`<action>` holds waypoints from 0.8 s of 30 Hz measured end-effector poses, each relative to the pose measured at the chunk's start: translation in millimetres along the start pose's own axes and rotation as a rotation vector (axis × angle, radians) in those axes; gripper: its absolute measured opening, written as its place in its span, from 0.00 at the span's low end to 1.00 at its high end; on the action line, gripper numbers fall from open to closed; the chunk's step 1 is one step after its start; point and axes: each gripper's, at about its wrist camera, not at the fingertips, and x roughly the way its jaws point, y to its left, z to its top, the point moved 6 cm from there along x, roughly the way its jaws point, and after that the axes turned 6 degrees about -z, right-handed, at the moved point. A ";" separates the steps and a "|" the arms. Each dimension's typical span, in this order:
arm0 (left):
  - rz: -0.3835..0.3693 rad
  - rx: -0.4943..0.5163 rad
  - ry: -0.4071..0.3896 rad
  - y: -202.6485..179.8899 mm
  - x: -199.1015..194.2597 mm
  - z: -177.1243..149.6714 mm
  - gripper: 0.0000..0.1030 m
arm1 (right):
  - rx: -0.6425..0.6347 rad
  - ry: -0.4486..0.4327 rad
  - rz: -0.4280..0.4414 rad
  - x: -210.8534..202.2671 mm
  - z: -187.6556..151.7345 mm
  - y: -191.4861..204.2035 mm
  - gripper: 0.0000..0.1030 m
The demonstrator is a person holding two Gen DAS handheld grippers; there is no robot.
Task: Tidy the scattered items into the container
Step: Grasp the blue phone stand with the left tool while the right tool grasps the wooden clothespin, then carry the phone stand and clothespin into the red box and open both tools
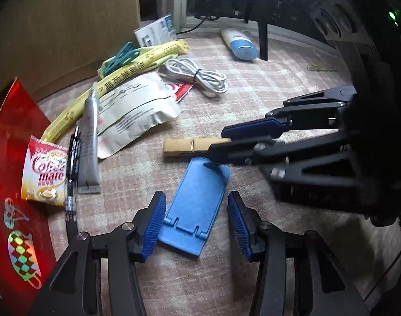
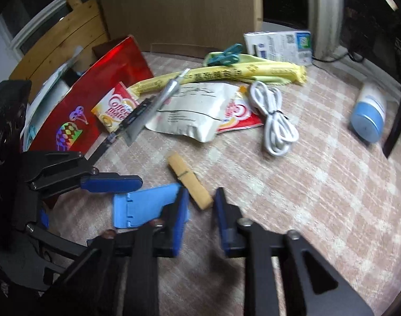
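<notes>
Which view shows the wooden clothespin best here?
The right wrist view: the wooden clothespin lies whole on the cloth, its near end between the open right tongs. In the left wrist view the right tongs cover one end of it.

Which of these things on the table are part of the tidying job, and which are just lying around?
Job: red container; wooden clothespin; blue phone stand; Coffee mate sachet; white cable; silver tube.

Lying about: cardboard box; dark chair leg.
</notes>
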 end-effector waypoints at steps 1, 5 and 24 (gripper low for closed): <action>0.006 0.011 -0.001 -1.4 1.2 0.5 0.45 | 0.016 -0.004 -0.004 -1.9 -1.1 -4.2 0.14; 0.014 0.033 -0.006 -4.1 3.1 2.6 0.37 | 0.064 -0.024 0.001 -8.8 -6.8 -16.3 0.13; -0.090 -0.059 -0.148 -16.4 -75.5 3.2 0.33 | 0.227 -0.164 0.041 -61.1 -1.4 -20.6 0.11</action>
